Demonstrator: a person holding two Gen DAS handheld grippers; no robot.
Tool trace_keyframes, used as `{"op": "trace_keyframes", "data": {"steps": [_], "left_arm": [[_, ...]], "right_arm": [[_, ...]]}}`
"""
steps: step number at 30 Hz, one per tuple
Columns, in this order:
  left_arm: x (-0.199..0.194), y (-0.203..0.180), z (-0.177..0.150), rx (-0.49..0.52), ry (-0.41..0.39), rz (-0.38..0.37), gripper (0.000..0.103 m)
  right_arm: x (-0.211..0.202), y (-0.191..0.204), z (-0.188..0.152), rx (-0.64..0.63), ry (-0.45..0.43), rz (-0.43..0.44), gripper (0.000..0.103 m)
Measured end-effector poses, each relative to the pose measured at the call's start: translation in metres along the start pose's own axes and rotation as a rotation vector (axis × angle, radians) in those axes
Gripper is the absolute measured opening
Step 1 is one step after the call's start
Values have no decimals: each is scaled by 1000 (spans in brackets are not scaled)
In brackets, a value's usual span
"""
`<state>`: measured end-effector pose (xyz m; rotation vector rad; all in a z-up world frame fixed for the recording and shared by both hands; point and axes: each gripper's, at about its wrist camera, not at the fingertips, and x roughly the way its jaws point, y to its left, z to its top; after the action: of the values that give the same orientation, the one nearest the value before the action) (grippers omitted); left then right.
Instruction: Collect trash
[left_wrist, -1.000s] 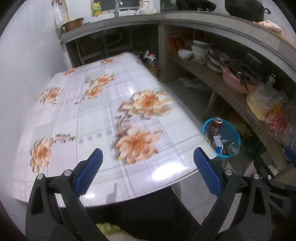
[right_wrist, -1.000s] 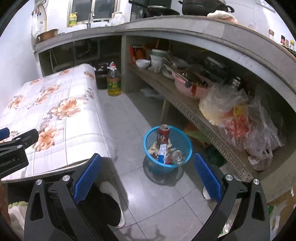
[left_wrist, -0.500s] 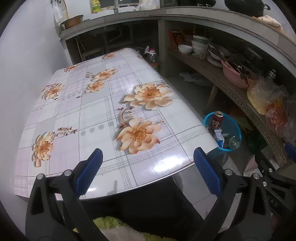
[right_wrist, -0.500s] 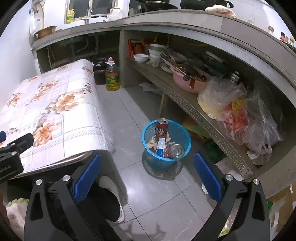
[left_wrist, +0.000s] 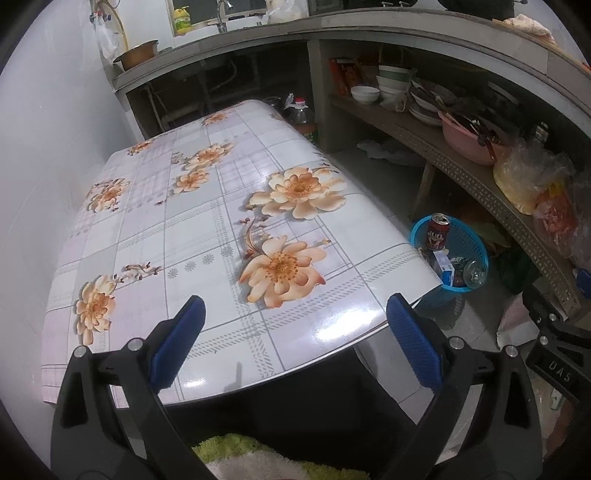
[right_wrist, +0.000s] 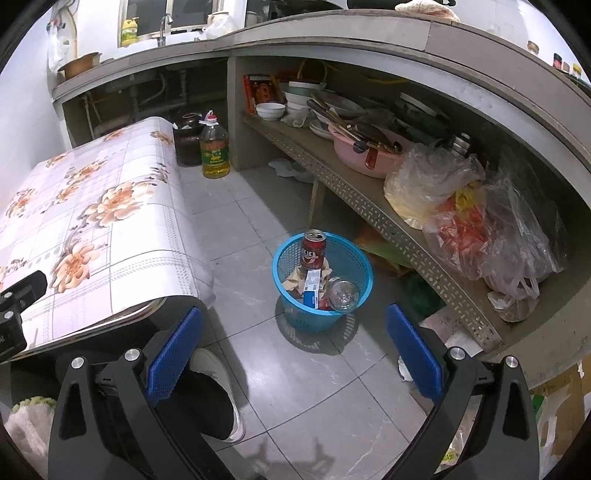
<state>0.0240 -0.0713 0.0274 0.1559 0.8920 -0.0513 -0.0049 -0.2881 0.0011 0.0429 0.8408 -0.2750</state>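
Nearest, the left gripper (left_wrist: 295, 334) hangs with its blue pads spread wide and nothing between them, just over the near edge of the table (left_wrist: 155, 229), whose flowered cloth runs away ahead of the fingers. The right gripper (right_wrist: 293, 345) is spread just as wide and just as empty, held above the grey tiled floor; a white shoe (right_wrist: 218, 384) shows below its left finger.

A little way ahead of the right fingers, roughly centred between them, stands the blue basket (right_wrist: 351, 258) on the floor, just off the table's corner. In it are the trash pieces: a red can (right_wrist: 313, 251) standing upright at the far side, a blue and white carton (right_wrist: 312, 286) in the middle, a clear glass jar (right_wrist: 342, 295) lying on its side toward the near right rim, and some crumpled paper (tan, partly hidden).

Beyond the basket and to the right runs a low shelf with plastic bags (right_wrist: 461, 210) and a pink basin (right_wrist: 364, 155). Farther on, an oil bottle (right_wrist: 214, 149) stands on the floor past the table's far end.
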Motion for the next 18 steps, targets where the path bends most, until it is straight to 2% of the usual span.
{"op": "trace_keyframes", "data": {"steps": [5,18], "left_arm": [[1,-4,0,22,5,-7,94],[2,-5,0,6,21,-19,94]], "right_arm": [[0,-1,0,0,1,0,97],[2,-3,-1,5,5,-3,97]]}}
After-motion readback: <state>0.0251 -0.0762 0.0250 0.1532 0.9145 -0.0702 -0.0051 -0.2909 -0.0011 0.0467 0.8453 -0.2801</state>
